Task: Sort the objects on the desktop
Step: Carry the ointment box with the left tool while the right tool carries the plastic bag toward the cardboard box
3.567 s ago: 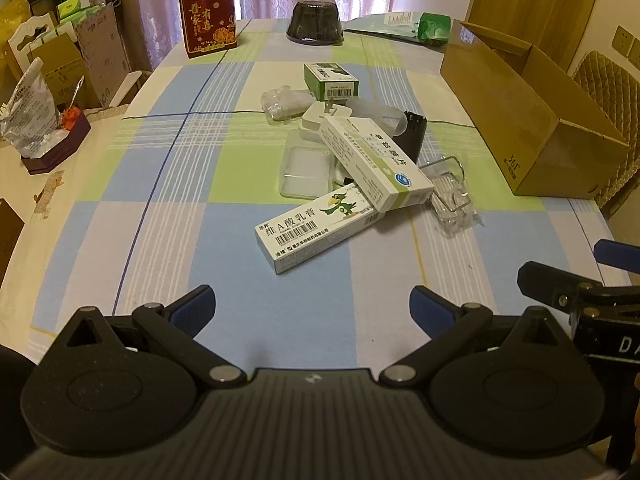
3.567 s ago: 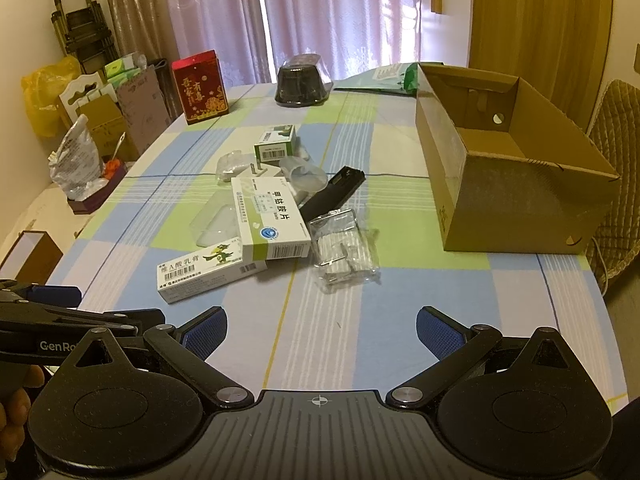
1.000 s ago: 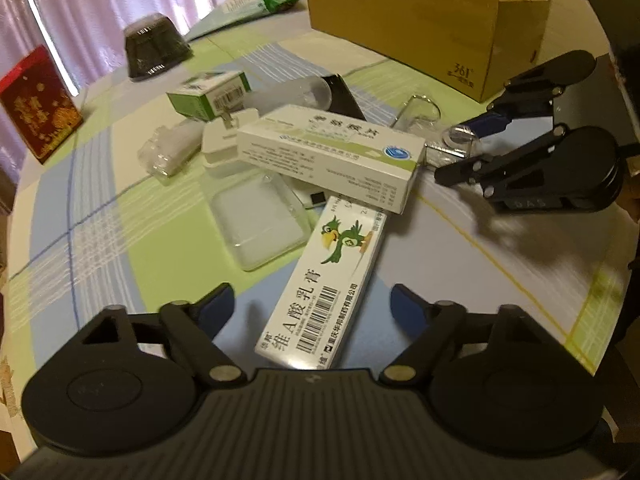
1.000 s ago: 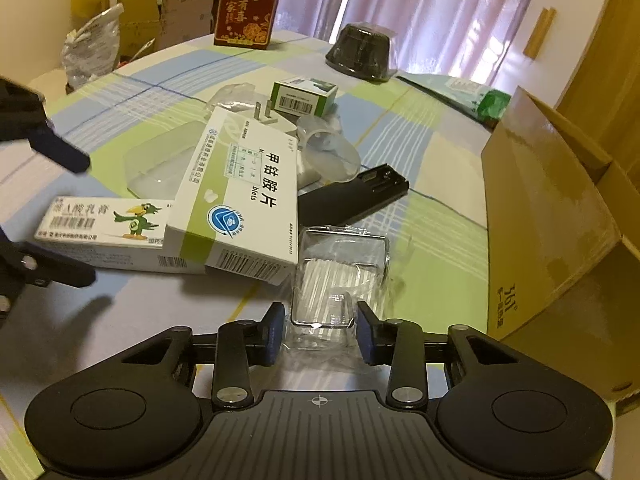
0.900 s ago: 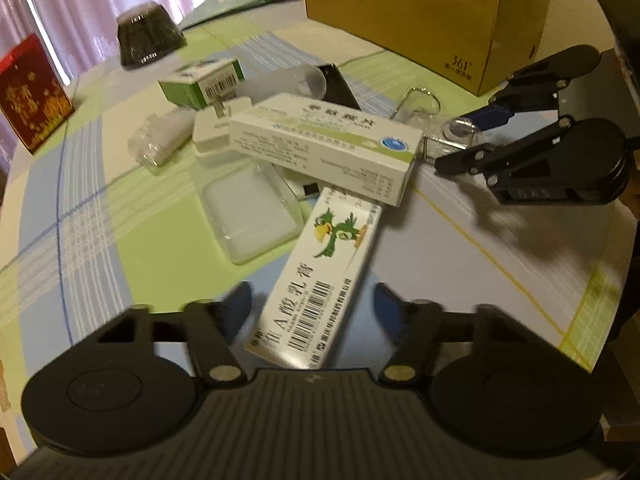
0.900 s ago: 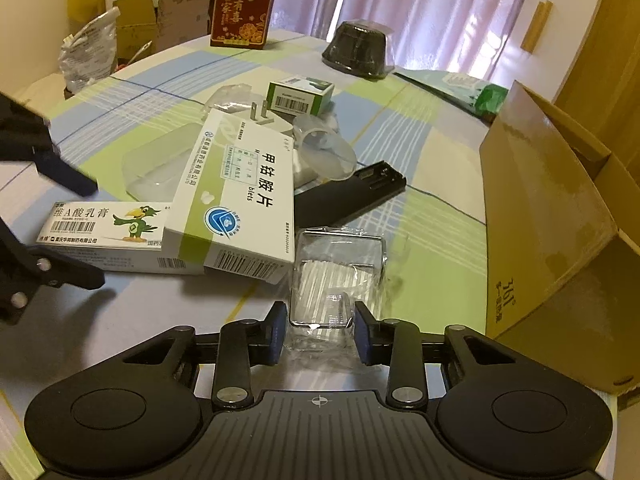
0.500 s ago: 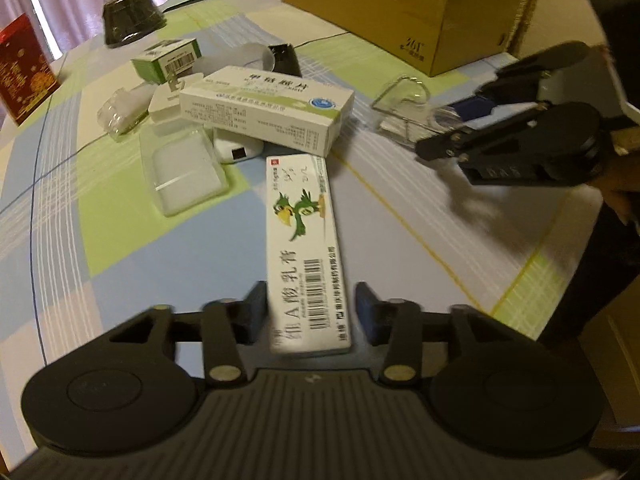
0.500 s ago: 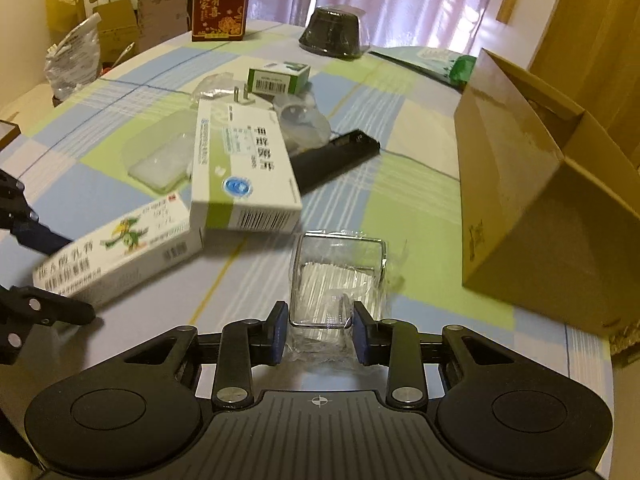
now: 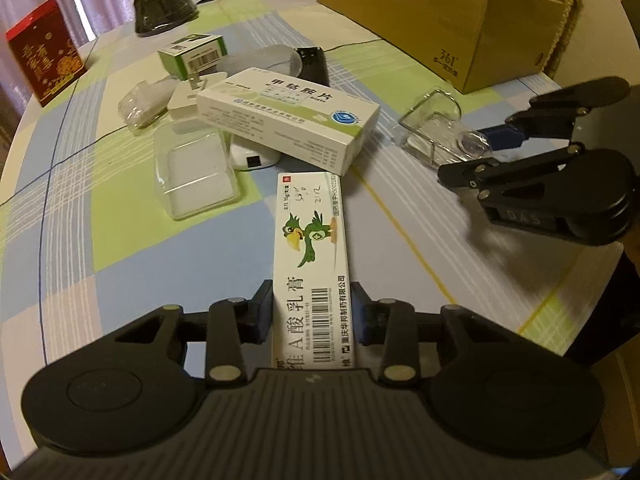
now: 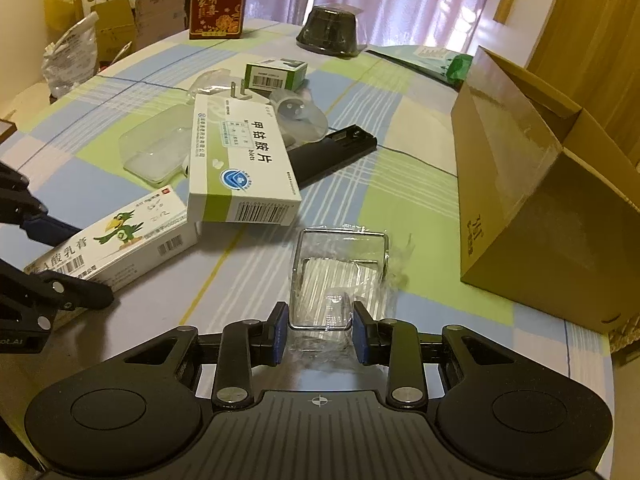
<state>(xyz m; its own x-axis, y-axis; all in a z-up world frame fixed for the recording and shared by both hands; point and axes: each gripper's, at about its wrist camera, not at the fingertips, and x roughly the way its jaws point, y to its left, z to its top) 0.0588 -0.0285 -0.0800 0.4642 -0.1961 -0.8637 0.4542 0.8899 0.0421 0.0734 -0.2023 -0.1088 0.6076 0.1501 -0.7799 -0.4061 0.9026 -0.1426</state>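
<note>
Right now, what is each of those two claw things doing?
Left gripper: shut on the long white carton with a green parrot.
Right gripper: shut on the clear plastic box of white sticks.

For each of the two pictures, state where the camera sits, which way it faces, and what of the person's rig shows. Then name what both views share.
Left wrist: sits on the left tongs, faces along the parrot box clamped in them; right tongs show at right.
Right wrist: sits on the right tongs, faces along the clear packet they grip; left tongs show at left.
Shared: both boxes, the packet, the carton.
</note>
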